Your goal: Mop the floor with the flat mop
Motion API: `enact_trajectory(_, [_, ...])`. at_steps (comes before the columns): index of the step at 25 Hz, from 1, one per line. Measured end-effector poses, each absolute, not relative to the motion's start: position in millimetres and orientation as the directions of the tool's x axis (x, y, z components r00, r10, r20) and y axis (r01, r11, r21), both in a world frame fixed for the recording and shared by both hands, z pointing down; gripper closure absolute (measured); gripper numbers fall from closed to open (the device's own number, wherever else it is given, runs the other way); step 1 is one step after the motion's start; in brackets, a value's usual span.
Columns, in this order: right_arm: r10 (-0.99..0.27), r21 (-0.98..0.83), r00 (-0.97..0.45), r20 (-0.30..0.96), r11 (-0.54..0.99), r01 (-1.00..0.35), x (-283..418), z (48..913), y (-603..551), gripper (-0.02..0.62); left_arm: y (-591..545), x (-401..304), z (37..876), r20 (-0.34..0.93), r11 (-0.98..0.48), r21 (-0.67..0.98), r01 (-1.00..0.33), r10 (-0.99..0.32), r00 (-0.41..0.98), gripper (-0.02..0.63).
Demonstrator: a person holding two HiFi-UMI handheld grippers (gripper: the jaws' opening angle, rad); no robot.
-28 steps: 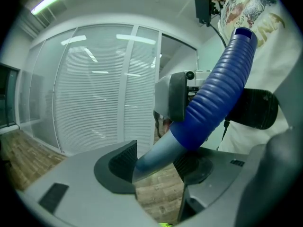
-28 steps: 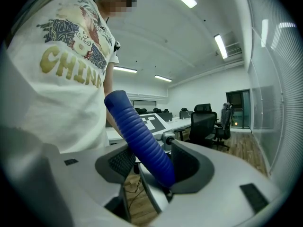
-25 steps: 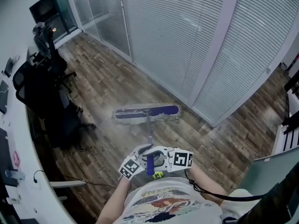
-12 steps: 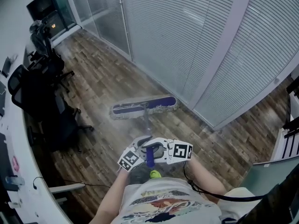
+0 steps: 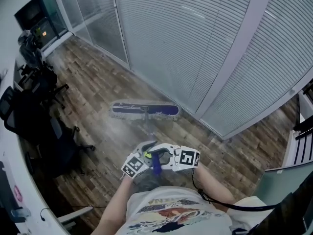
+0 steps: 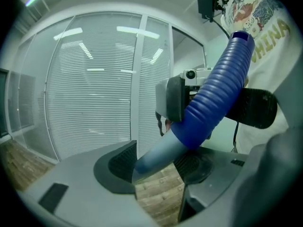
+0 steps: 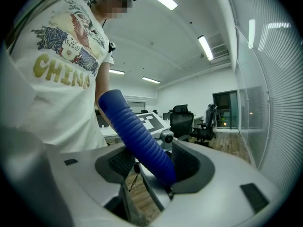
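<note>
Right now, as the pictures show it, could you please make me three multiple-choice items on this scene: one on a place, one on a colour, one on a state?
1. Where is the mop head?
A. Hanging on a wall hook.
B. On the wooden floor, close to the wall of blinds.
C. Inside a bucket.

2. What colour is the ribbed grip at the mop's top end?
A. Red.
B. Yellow.
C. Blue.

3. How is the mop handle held?
A. By the left gripper and the right gripper together.
B. By one gripper only.
C. By nothing; it lies on the ground.

Answers:
1 B: the head view shows it flat on the floor before the blinds.
2 C: both gripper views show the grip blue.
3 A: each gripper view shows the handle clamped between that gripper's jaws.
</note>
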State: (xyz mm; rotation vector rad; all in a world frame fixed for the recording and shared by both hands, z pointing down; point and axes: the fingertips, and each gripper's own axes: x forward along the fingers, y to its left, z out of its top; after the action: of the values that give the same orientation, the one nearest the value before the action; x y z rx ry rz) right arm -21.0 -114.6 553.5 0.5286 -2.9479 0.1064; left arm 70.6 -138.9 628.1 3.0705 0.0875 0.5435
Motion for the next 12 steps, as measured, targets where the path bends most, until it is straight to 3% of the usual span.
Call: enact_trajectory(12, [-0.393,-0.054,-0.905,0.161,0.912,-0.406,-0.3,543.2,-309.5,0.367,-328.8,91.7,618.6,0.32,-0.994,0.038,0.101,0.108,0.941,0.394])
